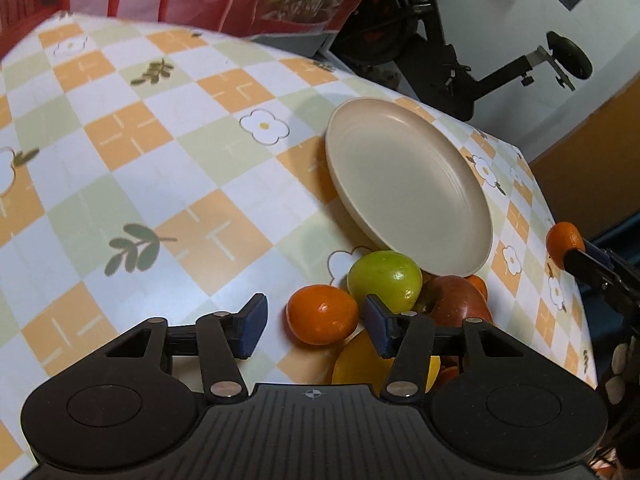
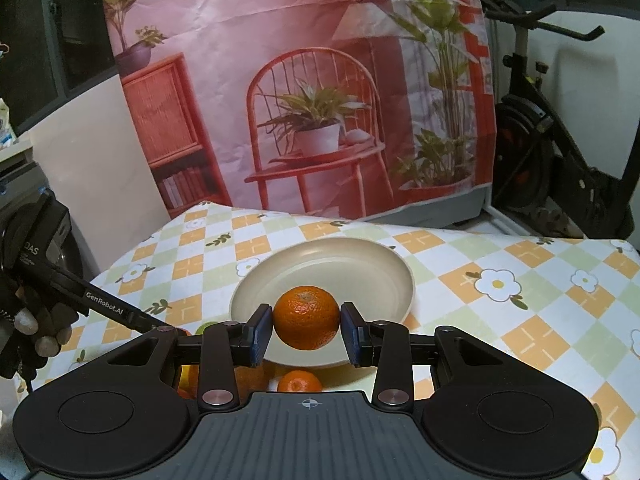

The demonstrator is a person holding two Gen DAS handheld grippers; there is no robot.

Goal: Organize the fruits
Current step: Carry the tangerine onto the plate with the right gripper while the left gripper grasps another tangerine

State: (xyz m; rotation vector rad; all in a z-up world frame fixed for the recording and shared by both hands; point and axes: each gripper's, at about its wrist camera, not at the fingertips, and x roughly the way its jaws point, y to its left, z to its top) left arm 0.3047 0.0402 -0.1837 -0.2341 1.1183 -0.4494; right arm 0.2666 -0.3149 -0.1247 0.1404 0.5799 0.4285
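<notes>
Right gripper clamps a mandarin between both blue pads, fruit lifted clear of the table. Directly beyond and below it sits the empty beige plate on the checkered tablecloth. Under the right gripper's jaws another small orange peeks out.

Left gripper jaws apart, nothing pressed; an orange mandarin lies between the pads, closer to the right one, contact unclear. Just ahead-right of it a green apple, beside that a red apple, a yellow fruit under the right finger. Plate rim farther ahead of the pile. Far right in the left wrist view, the held mandarin in the other gripper. Gloved hand at the right wrist view's left edge.
</notes>
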